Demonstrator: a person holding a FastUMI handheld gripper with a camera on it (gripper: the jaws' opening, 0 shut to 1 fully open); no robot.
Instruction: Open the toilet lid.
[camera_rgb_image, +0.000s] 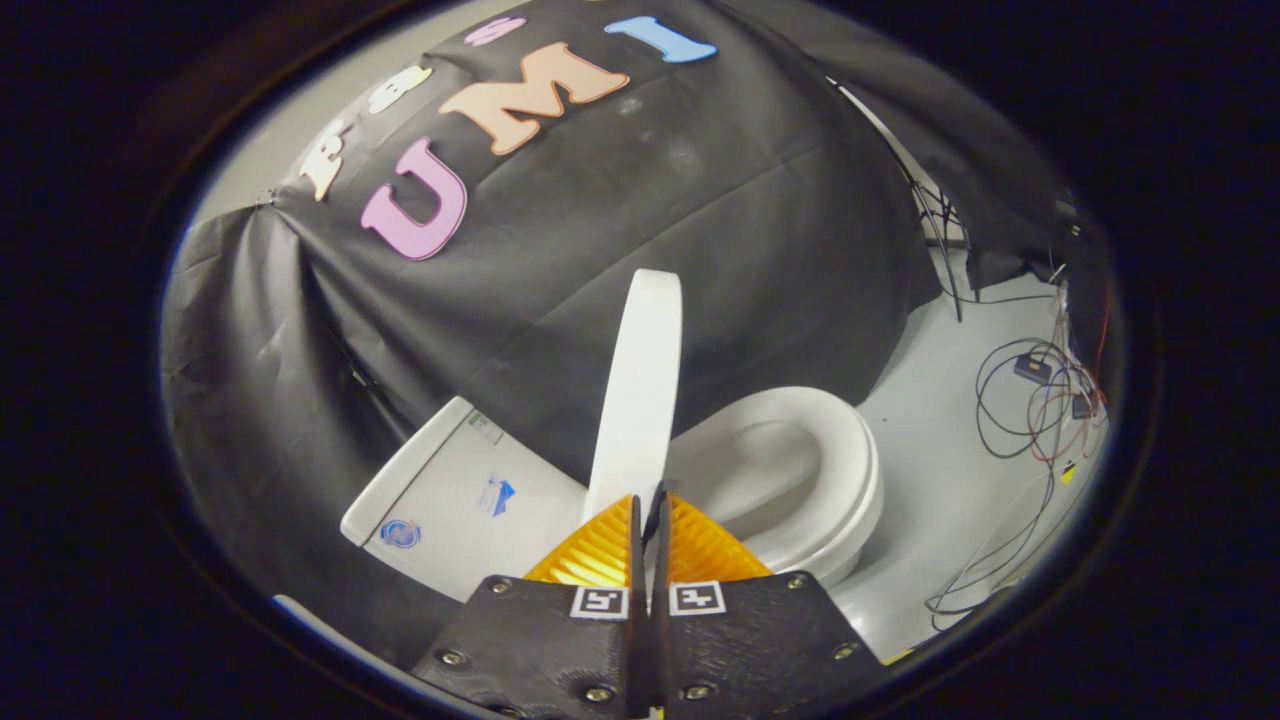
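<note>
Between the two fingers of the gripper (648, 510), the near edge of the toilet lid (640, 390) was seen edge-on; the fingers stood almost together, with only a narrow slit between them, and the lid's edge entered that slit at the fingertips; whether both fingers pressed on the lid could not be told from this angle. Each finger carried a ribbed pad facing inward and a small square marker on its body behind the pad.

The lid stood raised, close to upright, rising from the fingertips toward the black cloth wall (600, 250) behind it; it was tilted slightly, and its thin rim faced the camera. To the right of the lid, the toilet seat (840, 470) lay flat on the bowl; the oval opening of the seat was uncovered and its inner surface was visible. To the left of the lid, the cistern (450, 490) sat against the cloth wall; its flat top bore a few small stickers.

Beyond the bowl on the right, the pale floor (950, 480) was exposed; several loose cables (1030, 400) lay coiled on it, well apart from the toilet, with small dark boxes attached along them; thin dark stand legs rose near the edge of the cloth.
</note>
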